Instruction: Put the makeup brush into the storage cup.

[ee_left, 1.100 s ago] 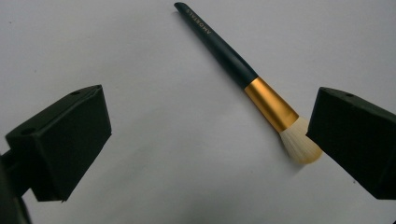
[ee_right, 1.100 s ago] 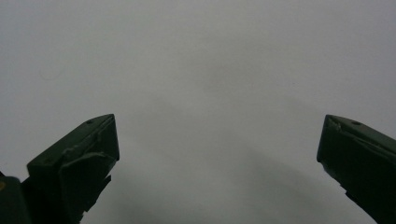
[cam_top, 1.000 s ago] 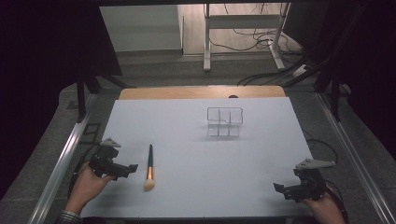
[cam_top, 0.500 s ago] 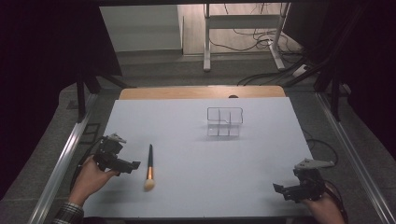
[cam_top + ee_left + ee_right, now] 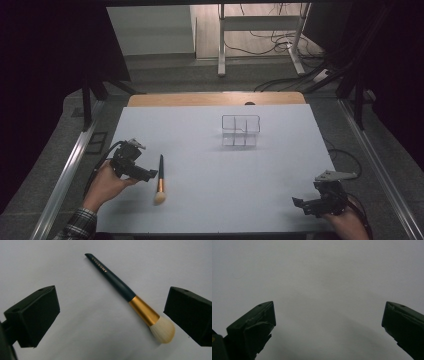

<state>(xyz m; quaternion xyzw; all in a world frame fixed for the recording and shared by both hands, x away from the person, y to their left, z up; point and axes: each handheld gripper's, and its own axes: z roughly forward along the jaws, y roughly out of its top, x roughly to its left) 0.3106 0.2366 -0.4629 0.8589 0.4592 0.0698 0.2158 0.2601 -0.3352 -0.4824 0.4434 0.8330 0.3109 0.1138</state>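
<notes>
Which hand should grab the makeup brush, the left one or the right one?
Left, probably. The left tongs sit right beside the makeup brush, jaws open with the brush lying between them in the left gripper view. The right tongs are far across the table.

Makeup brush (image 5: 160, 178) lay flat on the white table surface in the lower left part of the high view, its long axis nearly vertical in the frame, bristles toward the bottom edge and handle tip toward the top. The handle was dark, slender and tapered, carrying small gold lettering near its end; a gold ferrule joined it to a rounded cream bristle head. In the left gripper view the brush (image 5: 130, 296) ran diagonally from upper centre to lower right, bristles lowest.
</notes>
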